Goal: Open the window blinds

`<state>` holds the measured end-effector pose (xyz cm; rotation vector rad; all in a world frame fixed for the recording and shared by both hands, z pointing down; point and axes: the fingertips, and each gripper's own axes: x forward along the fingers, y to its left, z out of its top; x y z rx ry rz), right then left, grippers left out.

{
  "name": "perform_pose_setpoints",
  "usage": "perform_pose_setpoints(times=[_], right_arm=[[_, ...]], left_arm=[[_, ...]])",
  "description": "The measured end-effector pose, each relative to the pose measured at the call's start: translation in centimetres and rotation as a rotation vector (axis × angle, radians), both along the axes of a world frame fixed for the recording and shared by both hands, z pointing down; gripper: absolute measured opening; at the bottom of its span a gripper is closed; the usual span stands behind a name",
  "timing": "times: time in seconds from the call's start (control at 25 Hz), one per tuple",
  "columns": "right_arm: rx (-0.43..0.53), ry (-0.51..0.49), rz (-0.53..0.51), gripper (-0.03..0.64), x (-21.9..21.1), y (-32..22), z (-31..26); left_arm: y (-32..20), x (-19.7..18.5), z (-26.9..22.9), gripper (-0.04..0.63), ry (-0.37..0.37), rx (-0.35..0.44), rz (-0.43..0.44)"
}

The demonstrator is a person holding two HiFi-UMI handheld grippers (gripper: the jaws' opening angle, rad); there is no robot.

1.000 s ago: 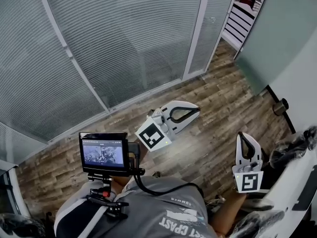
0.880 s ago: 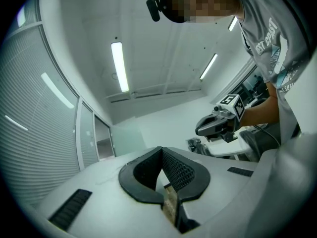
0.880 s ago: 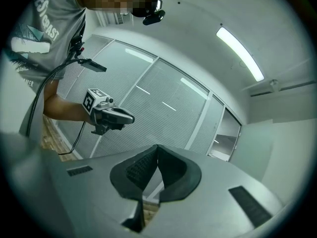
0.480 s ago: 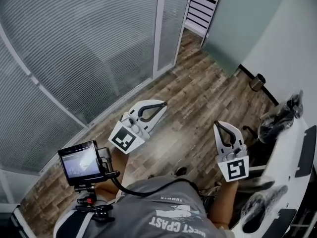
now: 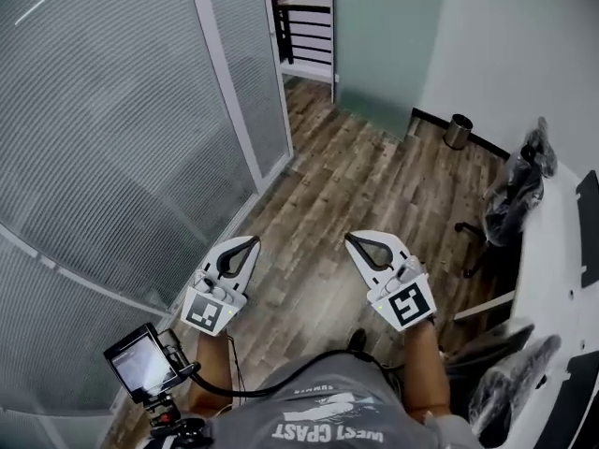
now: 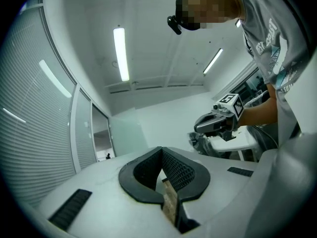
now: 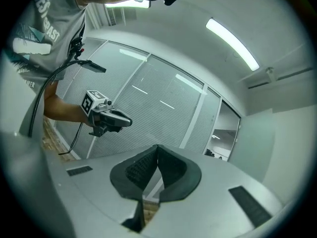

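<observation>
The closed grey window blinds [image 5: 112, 138] cover the glass wall along the left of the head view. They also show in the right gripper view [image 7: 163, 108] and at the left of the left gripper view [image 6: 29, 113]. My left gripper [image 5: 251, 242] hangs over the wooden floor a short way right of the wall, shut and empty. My right gripper [image 5: 352, 239] is level with it further right, also shut with nothing in it. Both point away from me toward the doorway [image 5: 299, 17]. In their own views the left gripper's [image 6: 161, 148] and the right gripper's [image 7: 157, 146] tips meet.
A white frame post [image 5: 220, 73] divides the glass panels. A small metal bin [image 5: 458, 131] stands by the far wall. Plastic-wrapped chairs [image 5: 519, 190] and a white desk [image 5: 562, 279] fill the right side. A small monitor [image 5: 140, 363] hangs from the person's chest rig.
The view has swung round, so the blinds wall now runs down the left. Both grippers moved with it and now sit side by side, still shut.
</observation>
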<state>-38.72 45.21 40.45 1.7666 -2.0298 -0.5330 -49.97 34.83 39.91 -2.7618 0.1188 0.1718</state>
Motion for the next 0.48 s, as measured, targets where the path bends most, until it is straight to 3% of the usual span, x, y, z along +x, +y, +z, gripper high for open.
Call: perform_pose_setpoints(times=[0.32, 0.48], right_arm=[[0.032, -0.049, -0.021, 0.002, 14.4, -0.6, -1.0], [0.046, -0.062, -0.029, 0.002, 19.6, -0.7, -1.1]], left_arm=[[0.2, 13.9, -0.4, 0.000, -0.058, 0.017, -0.001], [-0.2, 19.1, -1.0, 0.000, -0.065, 0.015, -0.012]])
